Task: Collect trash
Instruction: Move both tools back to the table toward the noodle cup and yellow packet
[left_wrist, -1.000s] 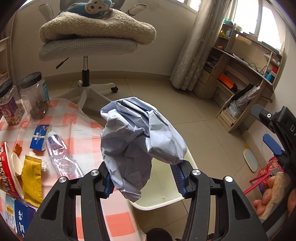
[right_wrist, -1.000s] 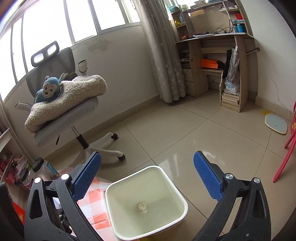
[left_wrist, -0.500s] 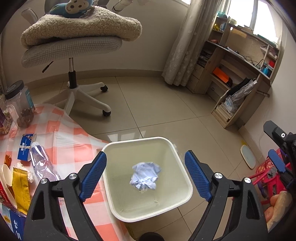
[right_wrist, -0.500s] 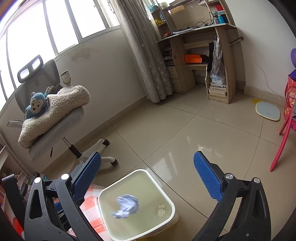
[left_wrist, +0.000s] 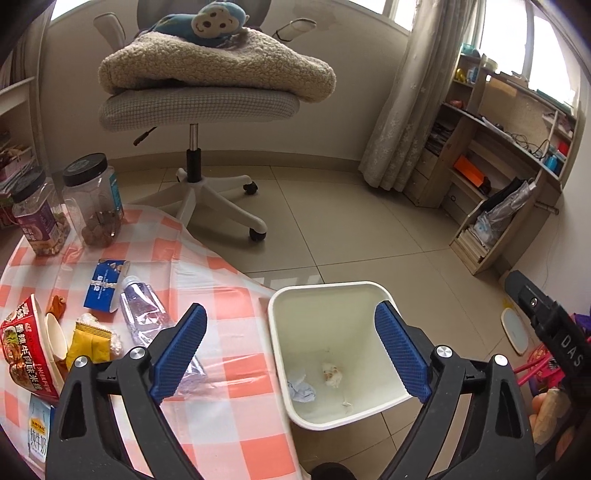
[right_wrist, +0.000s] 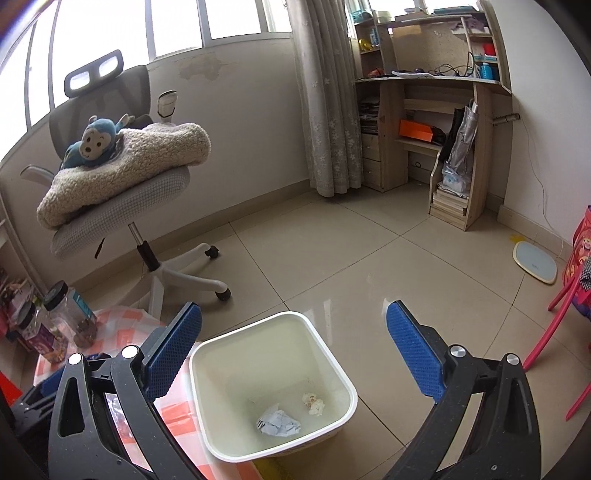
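Observation:
A white trash bin (left_wrist: 384, 295) (right_wrist: 255, 328) stands on the floor beside the table. At its bottom lie a crumpled pale blue paper (left_wrist: 301, 386) (right_wrist: 277, 424) and a small white wad (left_wrist: 331, 373) (right_wrist: 313, 403). My left gripper (left_wrist: 291, 349) hangs above the bin's left rim; its jaws are opening wide and hold nothing. My right gripper (right_wrist: 293, 354) hovers over the bin, open and empty. On the checked tablecloth (left_wrist: 229, 302) lie a crushed plastic bottle (left_wrist: 147, 321), a blue carton (left_wrist: 105, 284), a yellow wrapper (left_wrist: 90, 343) and a red noodle cup (left_wrist: 24, 350).
Two black-lidded jars (left_wrist: 92, 199) stand at the table's far left. An office chair (left_wrist: 195, 107) with a blanket and a toy monkey is behind the table. A wooden shelf unit (left_wrist: 502, 192) lines the right wall. A pale scale (right_wrist: 533, 262) lies on the tiled floor.
My left gripper let go of the crumpled blue paper, which dropped into the bin and now lies at its bottom. Its jaws spread wide, and both views swung back towards the table.

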